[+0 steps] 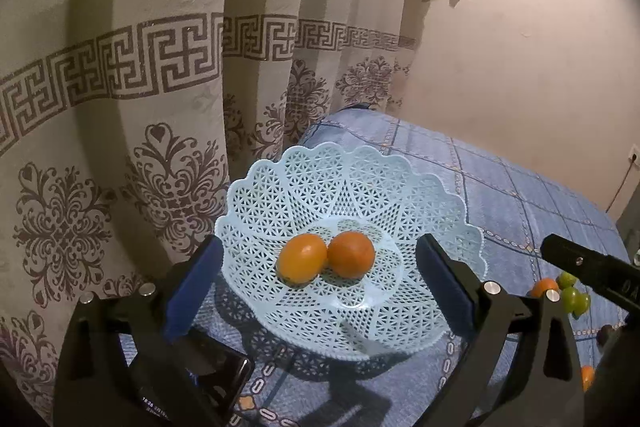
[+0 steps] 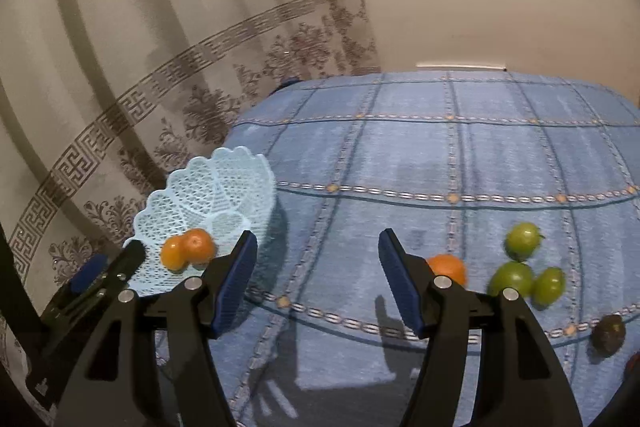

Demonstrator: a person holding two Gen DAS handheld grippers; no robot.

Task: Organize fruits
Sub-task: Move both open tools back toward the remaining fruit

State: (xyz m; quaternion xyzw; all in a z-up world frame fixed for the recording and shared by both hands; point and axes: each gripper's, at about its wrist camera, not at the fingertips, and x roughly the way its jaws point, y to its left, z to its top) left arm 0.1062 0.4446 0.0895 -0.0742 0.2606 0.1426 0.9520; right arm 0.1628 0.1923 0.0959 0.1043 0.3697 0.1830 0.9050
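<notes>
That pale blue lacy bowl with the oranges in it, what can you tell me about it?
The basket is a pale blue bowl, plastic by the look of it, pierced all over in a lace-like lattice with a scalloped rim. It sits upright on the blue patterned cloth, at the edge nearest the curtain. Two oranges lie touching each other in its flat middle. Neither gripper touches it.

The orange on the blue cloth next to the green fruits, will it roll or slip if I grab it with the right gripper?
The orange looks round, so a nudge would probably roll it, perhaps into the green fruits beside it. The soft cloth may slow it. Its skin looks smooth, so a centred grip from the open right gripper seems safest.
</notes>
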